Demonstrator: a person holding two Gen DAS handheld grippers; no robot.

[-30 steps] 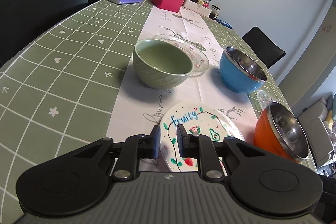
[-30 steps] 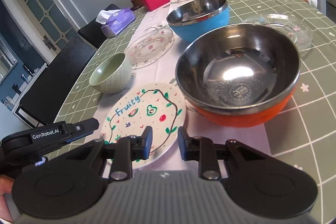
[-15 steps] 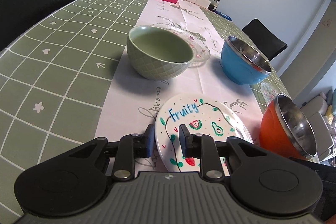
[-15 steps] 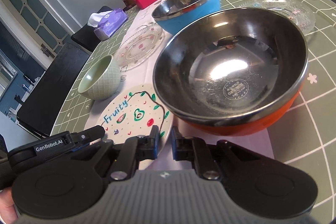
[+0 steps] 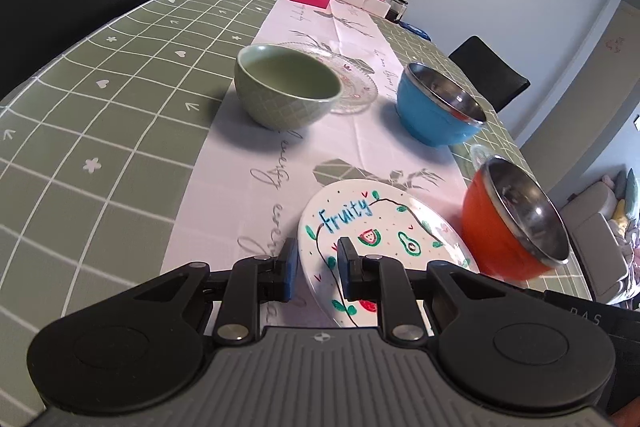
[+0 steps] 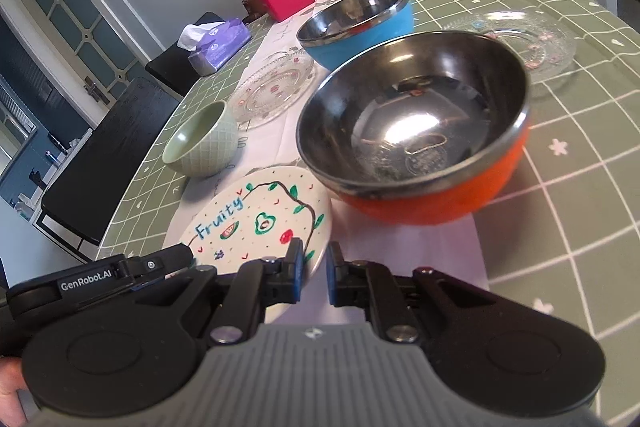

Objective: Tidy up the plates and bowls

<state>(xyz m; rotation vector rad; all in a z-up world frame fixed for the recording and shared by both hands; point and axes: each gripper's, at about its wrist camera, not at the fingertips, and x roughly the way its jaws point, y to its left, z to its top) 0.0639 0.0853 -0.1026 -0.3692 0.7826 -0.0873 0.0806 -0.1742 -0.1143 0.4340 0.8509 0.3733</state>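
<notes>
Three bowls on the table (image 5: 120, 75): one pale green ceramic bowl (image 5: 287, 91), one blue bowl with steel lining (image 5: 438, 107), one orange bowl with steel lining (image 6: 416, 143). All upright, all empty.

Three plates: one white round plate painted "Fruity" (image 5: 380, 231), nearest, on the white runner (image 5: 248, 163); two clear glass plates, one (image 6: 274, 89) just behind the green bowl, the other (image 6: 524, 43) on the green checked cloth beyond the orange bowl.

Left gripper (image 5: 316, 267): jaws narrow, straddling the near rim of the Fruity plate; contact cannot be told.

Right gripper (image 6: 314, 273): jaws have just been closing, now clenched on nothing, beside the plate's edge.
</notes>
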